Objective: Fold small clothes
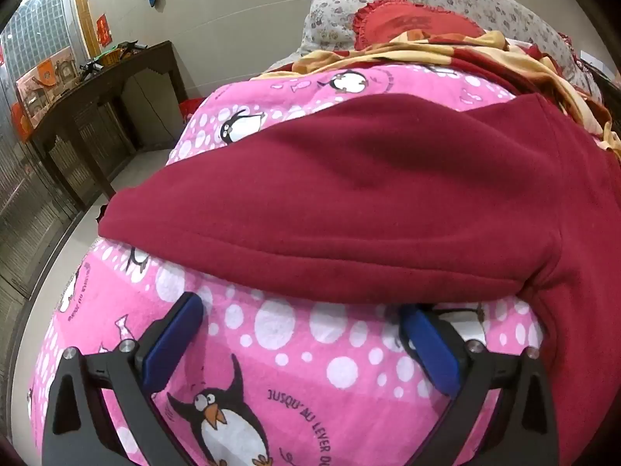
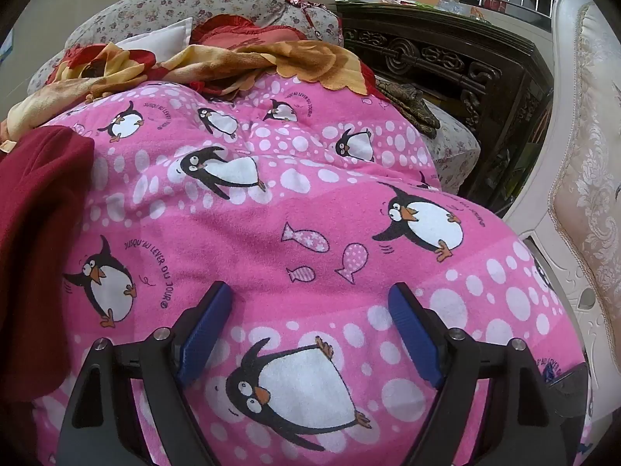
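Observation:
A dark red fleece garment (image 1: 368, 202) lies folded on a pink penguin-print blanket (image 1: 310, 357). In the left wrist view my left gripper (image 1: 299, 318) is open and empty, its blue pads (image 1: 174, 345) just in front of the garment's near hem. The garment's edge also shows at the far left of the right wrist view (image 2: 39, 209). My right gripper (image 2: 310, 303) is open and empty, low over the bare blanket (image 2: 310, 202), to the right of the garment.
A yellow and red blanket (image 2: 233, 62) and a red frilled cushion (image 1: 415, 23) lie behind on a floral sofa (image 2: 194, 0). A dark wooden cabinet (image 1: 101, 116) stands to the left. A carved dark cabinet (image 2: 446, 58) and a white chair (image 2: 582, 155) stand to the right.

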Demonstrator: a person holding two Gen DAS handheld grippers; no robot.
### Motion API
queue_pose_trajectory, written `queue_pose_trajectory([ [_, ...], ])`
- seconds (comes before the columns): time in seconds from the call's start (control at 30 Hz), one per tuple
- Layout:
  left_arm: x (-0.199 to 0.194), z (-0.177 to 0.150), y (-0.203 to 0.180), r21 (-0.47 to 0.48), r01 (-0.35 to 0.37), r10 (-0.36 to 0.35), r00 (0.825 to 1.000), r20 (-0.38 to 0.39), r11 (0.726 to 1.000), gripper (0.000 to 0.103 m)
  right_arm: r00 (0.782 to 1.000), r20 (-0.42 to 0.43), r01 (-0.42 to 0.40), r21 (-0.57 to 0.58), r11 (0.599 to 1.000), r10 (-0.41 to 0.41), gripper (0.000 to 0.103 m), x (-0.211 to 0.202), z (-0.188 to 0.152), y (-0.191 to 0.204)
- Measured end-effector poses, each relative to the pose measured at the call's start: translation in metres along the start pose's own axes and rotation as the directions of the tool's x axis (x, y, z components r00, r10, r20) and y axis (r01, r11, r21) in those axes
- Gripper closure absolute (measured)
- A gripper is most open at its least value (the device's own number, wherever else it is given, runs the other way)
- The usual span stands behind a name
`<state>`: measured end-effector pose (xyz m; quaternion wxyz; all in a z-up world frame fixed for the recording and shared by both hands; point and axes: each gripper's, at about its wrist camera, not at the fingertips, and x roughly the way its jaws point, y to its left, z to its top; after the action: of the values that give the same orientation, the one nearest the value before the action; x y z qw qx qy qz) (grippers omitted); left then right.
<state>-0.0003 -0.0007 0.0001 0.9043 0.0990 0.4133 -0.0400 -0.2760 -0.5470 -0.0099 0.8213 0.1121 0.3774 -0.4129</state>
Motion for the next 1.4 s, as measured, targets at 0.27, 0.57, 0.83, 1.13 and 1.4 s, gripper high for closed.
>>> queue_pose_trajectory([
  [0.27,-0.001,-0.0019,0.0012,-0.001,0.002,-0.002,1.0,0.0,1.0,0.0,1.0,0.0,0.001,-0.001,1.0,-0.001,0.017,0.0017,-0.0003,0.001],
  [0.57,-0.0006,-0.0018,0.0041,0.003,-0.003,0.003,1.0,0.001,1.0,0.0,1.0,0.0,0.0,0.0,1.0,0.0,0.017,0.0016,0.0003,0.0003],
  [0.83,0.0017,-0.001,0.0,0.001,0.0,0.0,1.0,0.0,1.0,0.0,1.0,0.0,-0.001,0.001,1.0,0.001,0.017,-0.0001,0.0004,-0.0004],
  [1.13,0.0021,-0.0009,-0.0007,0.0,0.0,0.0,1.0,-0.001,1.0,0.0,1.0,0.0,0.004,-0.002,1.0,-0.004,0.017,0.0002,0.0013,0.001],
  [1.4,-0.0022,0.0017,-0.0024,0.007,-0.005,0.005,1.0,-0.012,1.0,0.0,1.0,-0.002,0.005,0.011,1.0,-0.005,0.017,0.0002,-0.0001,0.0013],
])
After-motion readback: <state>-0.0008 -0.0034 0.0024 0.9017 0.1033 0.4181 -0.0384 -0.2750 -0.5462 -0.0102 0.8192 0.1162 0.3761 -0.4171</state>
